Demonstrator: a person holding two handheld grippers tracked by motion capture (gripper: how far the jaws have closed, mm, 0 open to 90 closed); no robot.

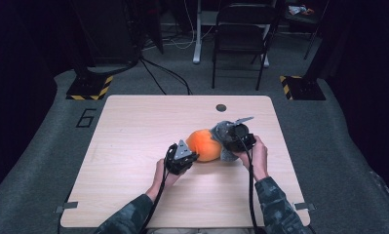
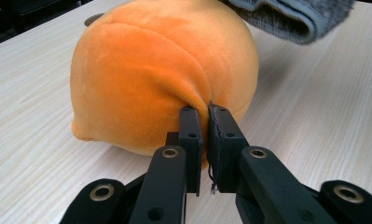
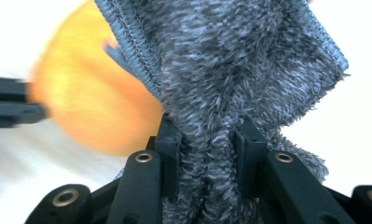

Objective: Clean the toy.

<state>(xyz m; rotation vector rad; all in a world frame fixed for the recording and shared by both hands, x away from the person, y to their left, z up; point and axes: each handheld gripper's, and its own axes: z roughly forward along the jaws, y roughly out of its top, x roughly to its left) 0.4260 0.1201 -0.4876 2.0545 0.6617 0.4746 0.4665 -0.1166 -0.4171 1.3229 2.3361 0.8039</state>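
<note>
Left tool [image 2: 203, 116] pinches a fold of the orange plush [image 2: 165, 74] resting on the surface [image 2: 30, 84]; right tool [image 3: 207, 140] grips the grey cloth [image 3: 239, 65] just beyond; we keep the pinch firm while drawing the cloth over.

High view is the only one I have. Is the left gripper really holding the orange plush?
Observer: Yes. In the left gripper view the left gripper pinches a fold of the orange plush between nearly closed jaws.
Operator: And what does the right gripper hold?
Observer: The right gripper clamps a bunched grey fuzzy cloth.
Operator: Has the cloth a finished edge?
Observer: Yes, a stitched blue-grey hem runs along its border.
</note>
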